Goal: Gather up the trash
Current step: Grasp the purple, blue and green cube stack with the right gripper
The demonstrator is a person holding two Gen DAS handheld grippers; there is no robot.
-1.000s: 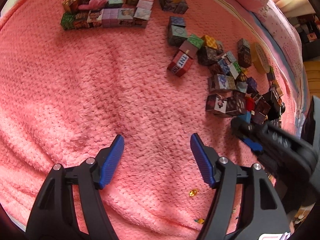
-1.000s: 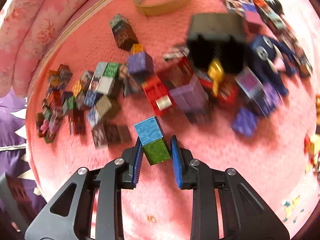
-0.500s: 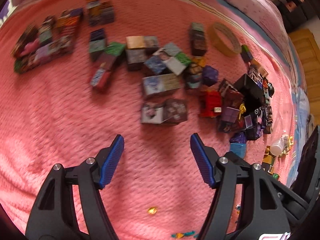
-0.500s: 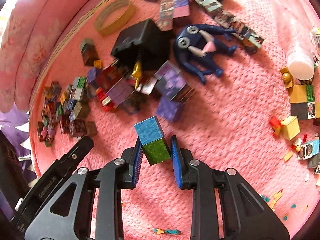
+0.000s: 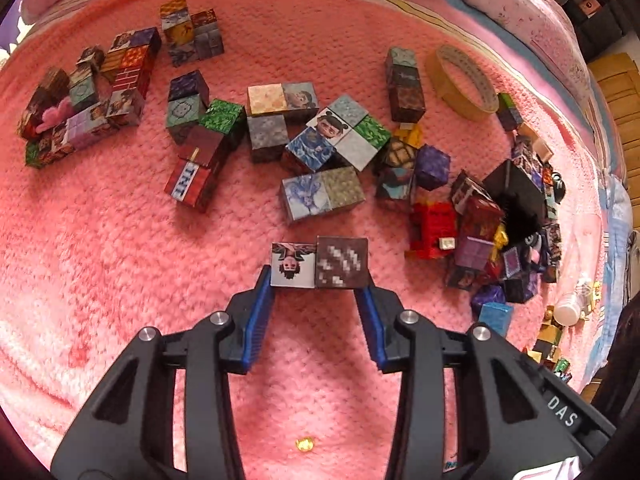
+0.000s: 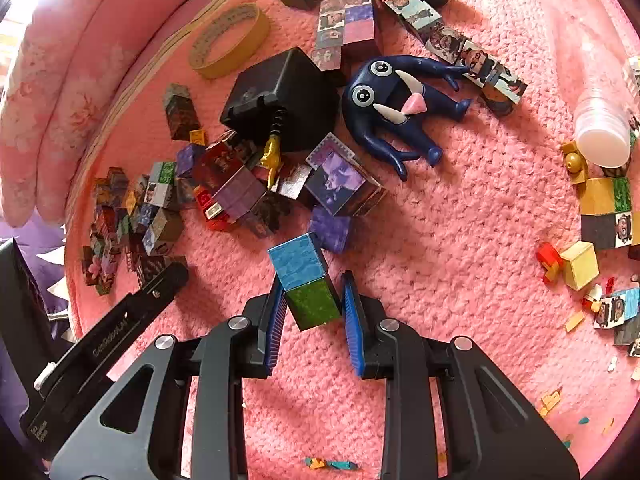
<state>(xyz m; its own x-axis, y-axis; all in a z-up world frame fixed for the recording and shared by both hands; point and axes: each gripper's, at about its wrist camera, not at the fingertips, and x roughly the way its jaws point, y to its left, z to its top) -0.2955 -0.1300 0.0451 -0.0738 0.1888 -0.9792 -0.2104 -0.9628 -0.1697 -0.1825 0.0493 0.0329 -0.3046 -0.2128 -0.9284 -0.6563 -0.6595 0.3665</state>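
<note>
Everything lies on a pink fleece blanket (image 5: 120, 260). My left gripper (image 5: 316, 292) is shut on a joined pair of cubes (image 5: 320, 264), one with a face print and one brown pixelled, a finger pressing each end. My right gripper (image 6: 312, 300) is shut on a blue-and-green cube pair (image 6: 304, 276), gripped at the green half and lifted off the blanket. Small paper scraps (image 6: 328, 463) and a yellow bit (image 5: 305, 444) lie close below the grippers. A clear plastic cup (image 6: 600, 128) lies on its side at the right.
Many printed cubes (image 5: 320, 140) are scattered ahead. A tape ring (image 5: 460, 80), a black box (image 6: 284, 100) and a dark blue toy creature (image 6: 392, 108) lie near the pink cushion edge (image 6: 80, 80). The other tool's black body (image 6: 120, 320) crosses the right view's lower left.
My left gripper swung right toward the cube pile, moved up to the face-and-brown pair and narrowed onto it. My right gripper kept its blue-and-green pair while its view swung right.
</note>
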